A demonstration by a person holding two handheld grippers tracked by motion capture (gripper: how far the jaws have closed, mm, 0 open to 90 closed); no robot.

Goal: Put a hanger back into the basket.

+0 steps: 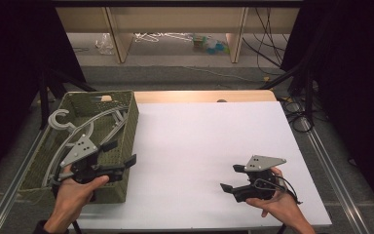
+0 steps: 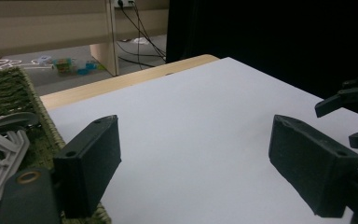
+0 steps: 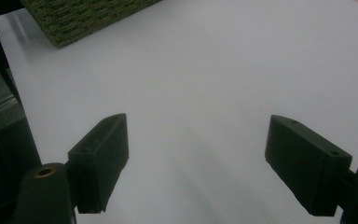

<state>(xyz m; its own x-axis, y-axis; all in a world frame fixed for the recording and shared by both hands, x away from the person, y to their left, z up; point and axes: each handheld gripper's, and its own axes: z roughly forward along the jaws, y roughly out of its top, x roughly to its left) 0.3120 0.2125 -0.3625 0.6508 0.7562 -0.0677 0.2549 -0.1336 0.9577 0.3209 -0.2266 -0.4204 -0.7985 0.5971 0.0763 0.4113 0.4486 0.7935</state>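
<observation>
A green woven basket (image 1: pixel 130 127) stands at the table's left, with several grey plastic hangers (image 1: pixel 70 130) lying in it. My left gripper (image 1: pixel 122 152) hovers over the basket's right wall near its front corner, jaws wide apart and nothing between them. In the left gripper view the gripper (image 2: pixel 196 158) looks across the white sheet, with the basket (image 2: pixel 9 88) and hangers (image 2: pixel 4 140) at its left. My right gripper (image 1: pixel 230 178) rests low near the front right of the sheet, open and empty. The right gripper view (image 3: pixel 196 158) shows bare white surface between its jaws.
A white sheet (image 1: pixel 209 141) covers the table, with a wooden strip (image 1: pixel 204 95) at the far edge. Beyond it stand wooden shelf legs (image 1: pixel 119 44) and loose cables (image 1: pixel 268 53) on the floor. Dark curtains hang on both sides. The basket's corner (image 3: pixel 84 16) lies ahead of the right gripper.
</observation>
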